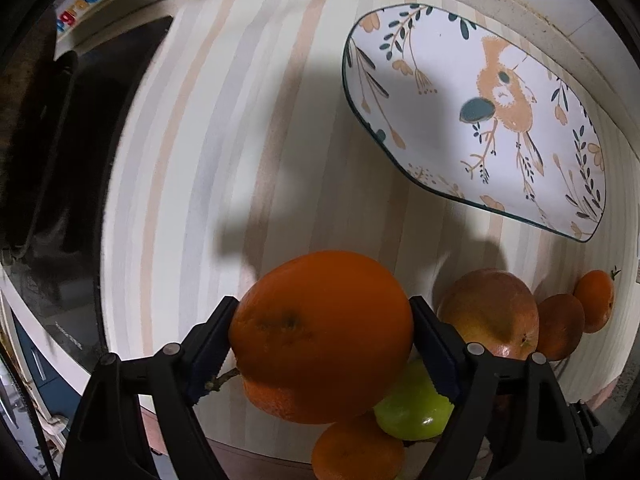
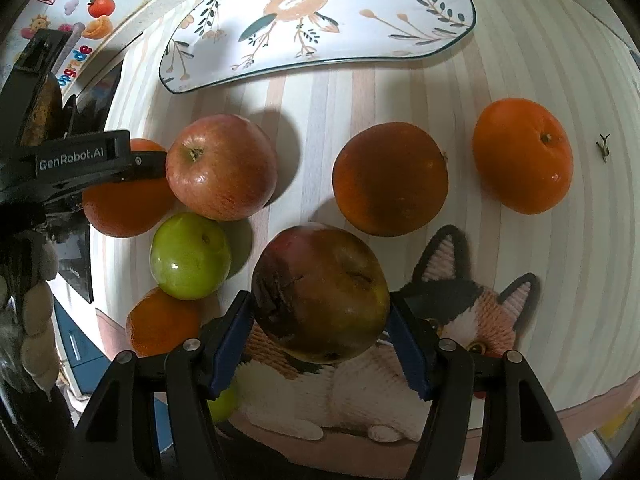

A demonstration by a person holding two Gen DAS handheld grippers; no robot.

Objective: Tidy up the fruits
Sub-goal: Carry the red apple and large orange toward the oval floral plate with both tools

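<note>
Orange dominates the left wrist view: five oranges show, one big orange (image 1: 322, 340) between the blue pads of the left gripper (image 1: 322, 344), which are set against its two sides, jaws wide; a second (image 1: 357, 450) lies below it at the mat's near edge, a blotched one (image 1: 494, 312) sits right of the pads, and two more (image 1: 560, 326) (image 1: 595, 300) line up toward the mat's right edge. One green apple (image 1: 412, 410) peeks out under the held orange. One bird-patterned plate (image 1: 480, 112) lies empty at the far right corner of the striped mat (image 1: 240, 120); the whole left and middle of the mat is bare. In the right wrist view the right gripper (image 2: 322, 328) has its pads closed on one dark, bruised apple (image 2: 320, 294), jaws about half open, over a cat picture on the mat. Four oranges, one red apple (image 2: 221, 166) and one full green apple lie there; a second green fruit at the near edge is mostly hidden. The plate spans the far edge, with open mat between it and the fruit. The left gripper reaches in from the left edge at the orange beside the red apple.
</note>
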